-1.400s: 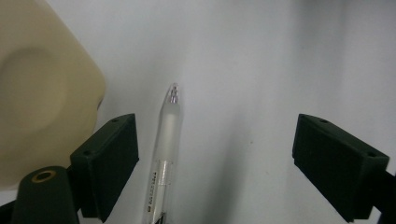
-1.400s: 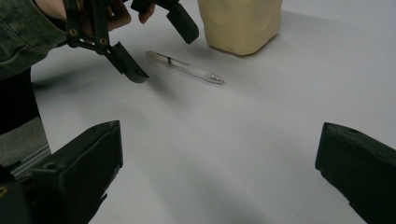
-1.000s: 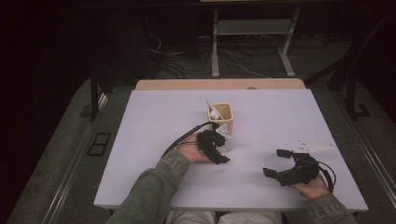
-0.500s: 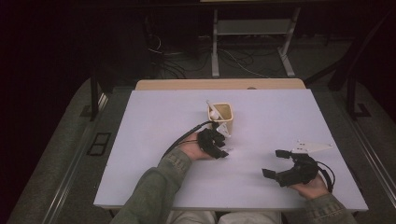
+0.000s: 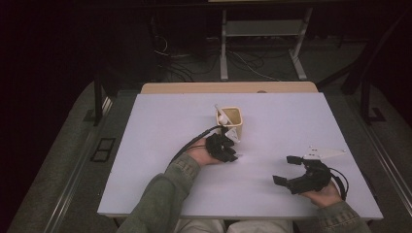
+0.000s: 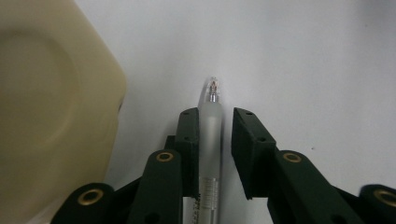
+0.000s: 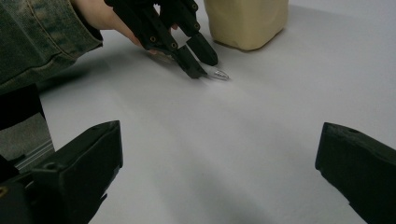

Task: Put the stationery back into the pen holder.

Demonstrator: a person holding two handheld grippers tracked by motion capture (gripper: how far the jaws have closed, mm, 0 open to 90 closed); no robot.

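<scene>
On the pale table (image 5: 160,126), left claw (image 6: 215,128) closing around pen (image 6: 209,140); right claw (image 7: 219,154) apart.

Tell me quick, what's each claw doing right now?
Left gripper: jaws just closing around a clear pen on the table; one pad touches, the other shows a gap.
Right gripper: wide open, holding nothing.

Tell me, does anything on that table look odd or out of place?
Only mildly: a clear pen lies flat on the table beside the beige cup, while another white item stands in the cup. The left gripper has just been closing its jaws around that pen. Nothing looks spilled or damaged.
</scene>
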